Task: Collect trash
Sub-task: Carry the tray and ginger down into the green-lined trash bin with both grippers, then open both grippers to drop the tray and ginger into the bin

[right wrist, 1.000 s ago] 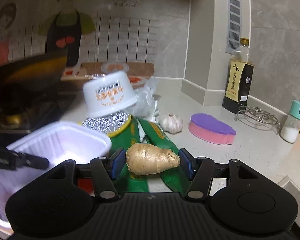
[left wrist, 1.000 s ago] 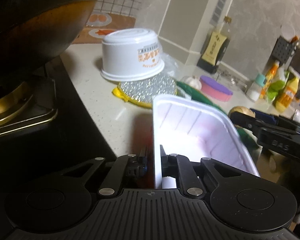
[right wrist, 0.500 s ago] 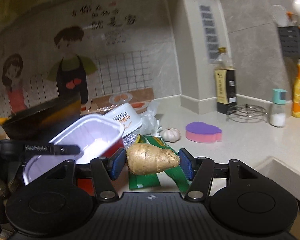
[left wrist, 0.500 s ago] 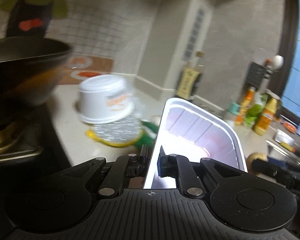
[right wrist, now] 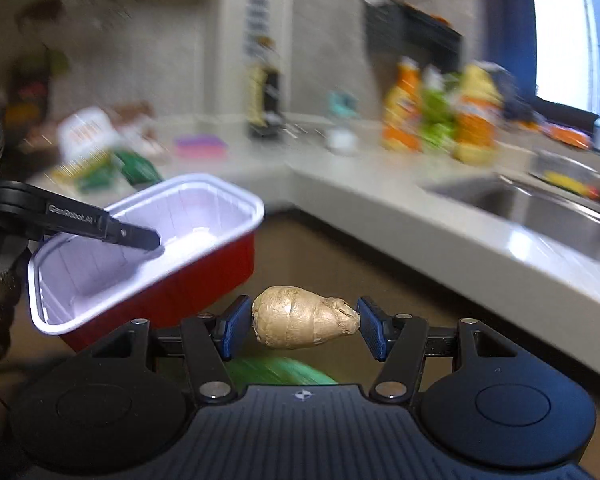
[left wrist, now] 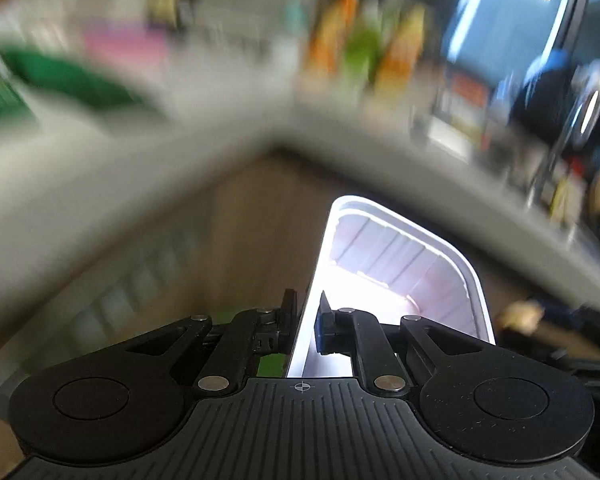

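Two pieces of trash in hand, both clear of the counter

Left gripper (left wrist: 305,322): jaws nearly together, pinching one thin side wall of the foil tray (left wrist: 400,276). One finger sits inside the tray, the other outside, as the right wrist view confirms. Tray (right wrist: 148,252) is white inside, red outside, empty as far as can be seen, and tilted in the air in front of the counter (right wrist: 380,200) edge, over what reads as brown floor.

Right gripper (right wrist: 302,326): jaws about half apart, closed end to end on the ginger root (right wrist: 304,322). Blunt end meets the left pad; the narrow tip meets the right pad.

Handling, judged:
- Tray: very light, thin-walled, likely to crease where pinched. Held by one wall it hangs as a lever, so it may swing or flex on a fast move. Rolled rim is the stiffest part; a hold across rim and wall, as now, seems right.
- Ginger: firm, moderately heavy for its size, dry skin, not fragile. Weak point is the tapered tip, a small contact on the right pad; root could pivot or slip out there. A hold across the thick middle would be surer.

Green shape (right wrist: 280,374) below the ginger is blurred; cannot tell what it is
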Demonstrator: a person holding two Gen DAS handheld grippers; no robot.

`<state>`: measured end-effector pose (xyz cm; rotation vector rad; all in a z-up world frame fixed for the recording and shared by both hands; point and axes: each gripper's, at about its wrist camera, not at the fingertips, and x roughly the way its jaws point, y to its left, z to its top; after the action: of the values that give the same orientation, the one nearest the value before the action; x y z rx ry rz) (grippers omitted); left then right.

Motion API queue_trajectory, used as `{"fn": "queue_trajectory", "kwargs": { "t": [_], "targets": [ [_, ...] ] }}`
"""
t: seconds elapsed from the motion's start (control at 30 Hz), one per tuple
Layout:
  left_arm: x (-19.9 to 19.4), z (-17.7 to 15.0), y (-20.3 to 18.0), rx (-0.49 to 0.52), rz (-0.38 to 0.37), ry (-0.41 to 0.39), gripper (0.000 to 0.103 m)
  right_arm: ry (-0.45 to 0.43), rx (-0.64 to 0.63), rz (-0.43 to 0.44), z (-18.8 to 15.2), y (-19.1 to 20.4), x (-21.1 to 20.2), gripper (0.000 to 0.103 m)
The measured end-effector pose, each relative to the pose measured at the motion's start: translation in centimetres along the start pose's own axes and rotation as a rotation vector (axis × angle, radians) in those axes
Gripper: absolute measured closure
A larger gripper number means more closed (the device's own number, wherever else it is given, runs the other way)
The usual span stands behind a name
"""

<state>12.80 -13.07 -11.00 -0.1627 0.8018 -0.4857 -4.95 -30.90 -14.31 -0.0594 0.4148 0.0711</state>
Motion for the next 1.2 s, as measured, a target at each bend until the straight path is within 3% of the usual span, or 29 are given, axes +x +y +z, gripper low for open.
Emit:
{"fn": "queue_trajectory", "kwargs": {
  "t": [0.17,0.3,0.4,0.5,0.6,0.67,0.77,0.87,0.93,1.07,1.2],
  "targets": [
    [12.3,-4.9,1.0,-0.022,0.12,0.331,0.091,0.117,0.118,-0.025,-4.4,-3.1,3.7,0.045],
    [19.0,-9.1,3.2,-0.126,0.224,0.494,0.091,0.177,0.175,-0.002,-7.0,-3.7,7.1,0.045],
    [22.2,-10.7,4.7,-0.214,0.287,0.518,0.091,0.201,0.159,-0.016,-8.4,-3.2,9.0,0.045],
    [25.1,-12.7,6.3,-0.287,0.314,0.447,0.086,0.227,0.147,-0.012,-9.4,-3.3,10.6,0.045],
    [29.5,-15.7,9.7,-0.415,0.338,0.579,0.086,0.273,0.192,-0.002,-10.0,-4.0,12.4,0.045],
    [30.5,-16.7,11.1,-0.446,0.343,0.601,0.085,0.288,0.201,-0.005,-10.4,-4.3,12.9,0.045],
    [30.0,-15.9,11.5,-0.435,0.344,0.596,0.085,0.317,0.19,-0.038,-11.1,-4.6,13.2,0.045],
    [27.7,-13.4,10.7,-0.445,0.264,0.545,0.085,0.369,0.214,-0.041,-11.9,-4.9,14.2,0.045],
    [26.0,-11.0,9.3,-0.393,0.195,0.507,0.085,0.407,0.224,-0.03,-12.7,-4.8,15.0,0.045],
    [18.7,-5.9,5.2,-0.153,0.067,0.367,0.085,0.493,0.222,0.009,-14.0,-3.6,17.5,0.045],
    [11.0,-3.0,2.5,0.048,0.027,0.222,0.085,0.57,0.205,0.067,-14.4,-1.1,20.7,0.045]
  ]
}}
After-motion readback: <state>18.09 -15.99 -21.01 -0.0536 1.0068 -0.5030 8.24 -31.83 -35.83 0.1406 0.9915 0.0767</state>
